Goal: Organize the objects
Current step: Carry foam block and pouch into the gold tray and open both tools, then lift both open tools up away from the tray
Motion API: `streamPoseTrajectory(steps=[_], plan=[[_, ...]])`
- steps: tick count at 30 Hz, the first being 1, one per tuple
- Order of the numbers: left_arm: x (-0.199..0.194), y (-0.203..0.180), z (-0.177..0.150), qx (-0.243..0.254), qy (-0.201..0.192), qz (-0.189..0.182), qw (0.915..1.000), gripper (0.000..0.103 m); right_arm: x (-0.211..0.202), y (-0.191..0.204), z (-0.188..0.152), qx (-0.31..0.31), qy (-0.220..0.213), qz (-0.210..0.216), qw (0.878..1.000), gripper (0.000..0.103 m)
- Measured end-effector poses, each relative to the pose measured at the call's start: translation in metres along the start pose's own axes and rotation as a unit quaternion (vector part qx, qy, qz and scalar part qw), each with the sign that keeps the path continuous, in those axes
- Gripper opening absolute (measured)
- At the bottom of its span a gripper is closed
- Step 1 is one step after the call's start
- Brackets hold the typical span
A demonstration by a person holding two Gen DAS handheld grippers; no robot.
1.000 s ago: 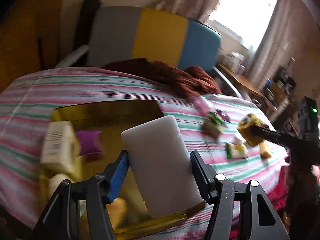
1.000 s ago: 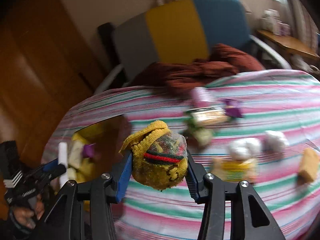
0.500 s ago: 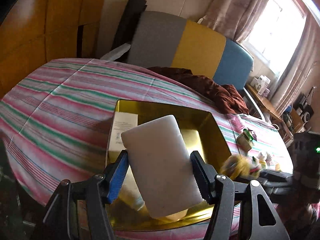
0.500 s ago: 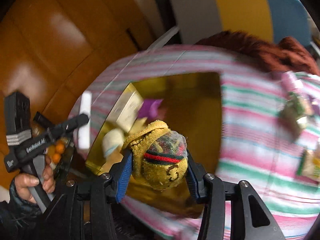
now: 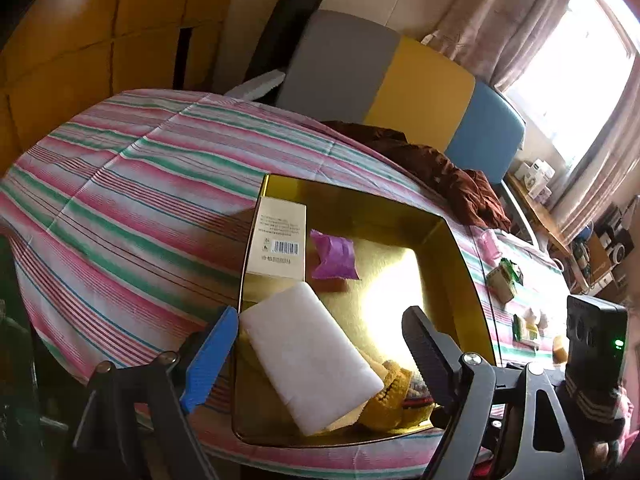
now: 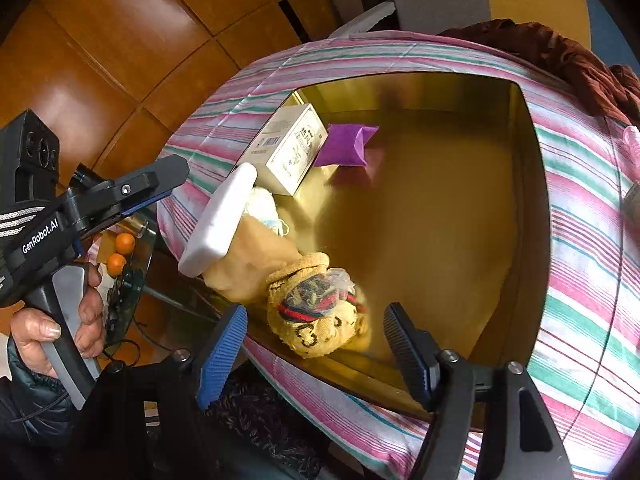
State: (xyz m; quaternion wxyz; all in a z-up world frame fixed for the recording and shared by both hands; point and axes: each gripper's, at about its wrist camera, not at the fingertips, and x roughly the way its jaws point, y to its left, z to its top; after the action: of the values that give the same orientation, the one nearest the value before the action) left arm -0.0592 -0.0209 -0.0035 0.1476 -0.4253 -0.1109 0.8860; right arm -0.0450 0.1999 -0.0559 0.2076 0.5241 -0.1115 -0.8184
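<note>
The white block (image 5: 310,354) is seen tilted in the gold box (image 5: 460,236), its long axis slanting toward the box's near-left corner. It has just been released by the left gripper (image 5: 320,340), whose jaws have just been opening. The knitted pouch (image 6: 316,306) is likewise freed by the right gripper (image 6: 316,338), near the front wall. Open floor is left at the box's right.

A brown blanket (image 5: 448,172) is bunched at the striped surface's (image 5: 132,184) far edge; a grey-yellow-blue chair back (image 5: 400,88) is seen behind it.
</note>
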Motion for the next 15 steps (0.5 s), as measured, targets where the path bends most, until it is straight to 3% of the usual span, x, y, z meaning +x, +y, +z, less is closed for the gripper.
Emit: streamPoseTrajectory(steps=[6, 15], plan=[[-0.007, -0.013, 0.004, 0.015, -0.022, 0.015, 0.9995, 0.088, -0.008, -0.001, -0.001, 0.002, -0.025, -0.034, 0.999, 0.076], [-0.019, -0.044, 0.0, 0.079, -0.057, 0.041, 0.9944, 0.089, -0.021, -0.005, -0.001, 0.007, -0.054, -0.067, 0.996, 0.076]])
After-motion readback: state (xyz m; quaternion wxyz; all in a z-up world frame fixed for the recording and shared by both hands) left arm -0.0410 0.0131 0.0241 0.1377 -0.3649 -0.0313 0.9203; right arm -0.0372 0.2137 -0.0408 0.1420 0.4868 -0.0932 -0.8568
